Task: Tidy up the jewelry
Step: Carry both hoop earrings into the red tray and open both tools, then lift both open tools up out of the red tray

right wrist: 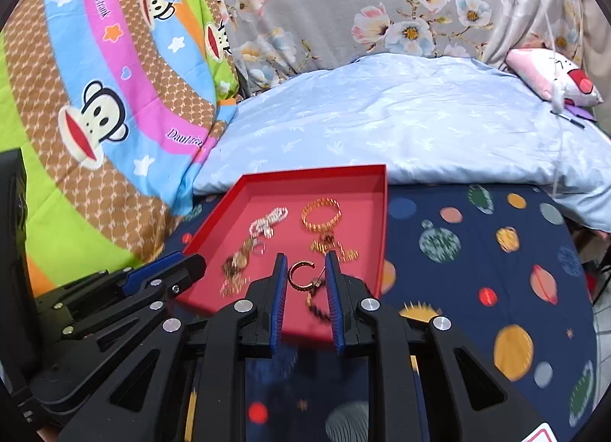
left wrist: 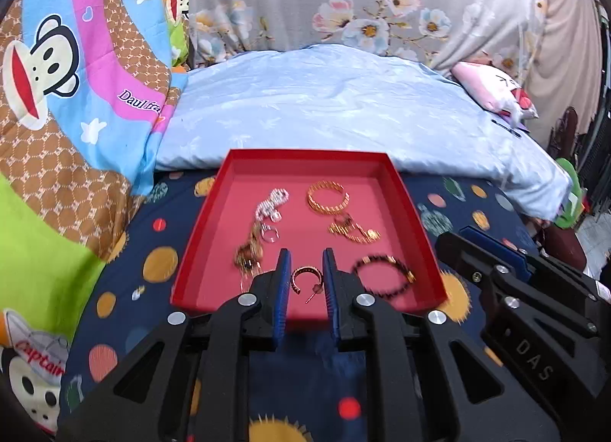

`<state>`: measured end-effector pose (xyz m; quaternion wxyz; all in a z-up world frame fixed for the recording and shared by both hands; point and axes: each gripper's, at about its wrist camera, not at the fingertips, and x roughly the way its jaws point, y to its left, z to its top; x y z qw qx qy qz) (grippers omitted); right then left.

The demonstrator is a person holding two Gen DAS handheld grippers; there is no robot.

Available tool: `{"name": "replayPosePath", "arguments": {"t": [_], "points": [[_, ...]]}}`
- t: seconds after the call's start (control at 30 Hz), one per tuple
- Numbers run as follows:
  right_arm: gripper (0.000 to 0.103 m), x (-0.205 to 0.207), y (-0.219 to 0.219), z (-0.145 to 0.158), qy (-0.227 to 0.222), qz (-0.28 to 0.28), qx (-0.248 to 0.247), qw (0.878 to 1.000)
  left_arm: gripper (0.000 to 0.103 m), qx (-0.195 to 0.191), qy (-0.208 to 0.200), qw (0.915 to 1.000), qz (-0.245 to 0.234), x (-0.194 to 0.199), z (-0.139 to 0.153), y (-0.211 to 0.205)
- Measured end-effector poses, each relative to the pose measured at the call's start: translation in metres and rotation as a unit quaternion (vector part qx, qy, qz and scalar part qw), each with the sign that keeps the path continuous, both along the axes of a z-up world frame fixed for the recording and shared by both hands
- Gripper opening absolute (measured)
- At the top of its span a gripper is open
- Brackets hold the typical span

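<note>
A red tray (left wrist: 198,236) (right wrist: 382,213) lies on the dark planet-print cloth and holds jewelry. In it are a gold bangle (left wrist: 328,197) (right wrist: 320,213), a silver chain (left wrist: 271,205) (right wrist: 269,220), a gold chain piece (left wrist: 353,232) (right wrist: 334,247), a dark beaded bracelet (left wrist: 383,276) (right wrist: 319,306), a gold cluster (left wrist: 248,251) (right wrist: 235,270) and a small hoop earring (left wrist: 305,281) (right wrist: 299,276). My left gripper (left wrist: 305,255) is open, its fingers either side of the hoop earring. My right gripper (right wrist: 305,258) is open above the tray's near edge.
A light blue quilt (left wrist: 343,106) lies behind the tray. A cartoon monkey blanket (left wrist: 76,98) is heaped at the left. A pink pillow (left wrist: 492,87) is at the back right. The right gripper's body (left wrist: 534,308) sits just right of the tray.
</note>
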<state>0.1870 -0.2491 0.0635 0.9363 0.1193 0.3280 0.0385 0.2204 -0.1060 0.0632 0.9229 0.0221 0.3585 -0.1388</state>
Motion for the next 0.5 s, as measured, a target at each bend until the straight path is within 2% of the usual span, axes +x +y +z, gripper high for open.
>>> {"name": "replayPosePath", "arguments": {"t": [0.1, 0.23, 0.5], "points": [[0.019, 0.022, -0.003, -0.004, 0.004, -0.003, 0.012, 1.0, 0.016, -0.005, 0.0, 1.0, 0.005, 0.019, 0.001, -0.001], [0.019, 0.044, -0.002, -0.013, 0.015, -0.003, 0.016, 1.0, 0.016, 0.006, -0.011, 0.9999, 0.009, 0.04, 0.0, -0.005], [0.019, 0.072, 0.002, -0.026, 0.028, -0.005, 0.001, 1.0, 0.016, 0.017, -0.004, 0.9996, 0.021, 0.069, -0.014, -0.007]]}}
